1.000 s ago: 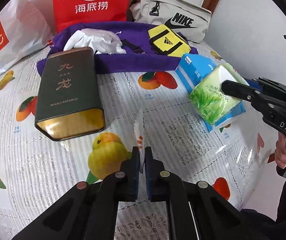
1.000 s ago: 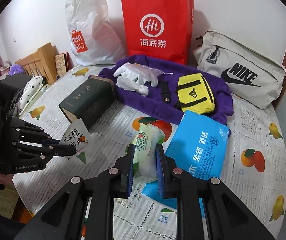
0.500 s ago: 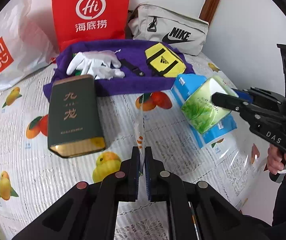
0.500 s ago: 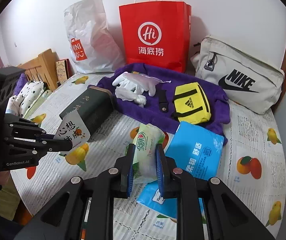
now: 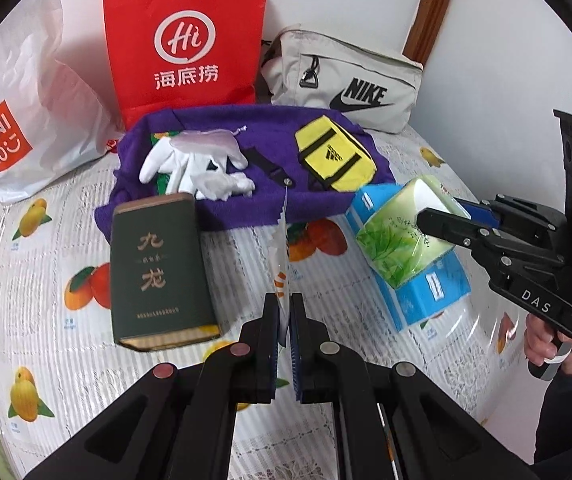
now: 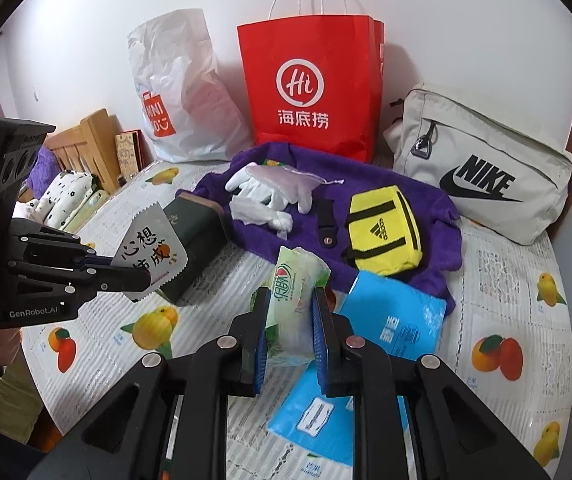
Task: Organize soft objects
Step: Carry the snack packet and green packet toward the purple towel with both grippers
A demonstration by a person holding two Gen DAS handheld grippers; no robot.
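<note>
While one left gripper [image 5: 284, 316] pinches one flat sachet [image 6: 153, 245], one right gripper [image 6: 289, 322] clamps one green tissue pack [image 6: 294, 299]; three bags stand at twelve o'clock.

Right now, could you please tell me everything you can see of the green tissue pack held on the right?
The green tissue pack is a soft block in glossy clear plastic film, printed with green leaves and a round green-and-red logo. The right hand-held gripper is shut on it, and the film dents slightly between the pads. It is lifted off the table, one end pointing away from the gripper, above the blue tissue pack. In the left wrist view only the gripper touches it.
</note>
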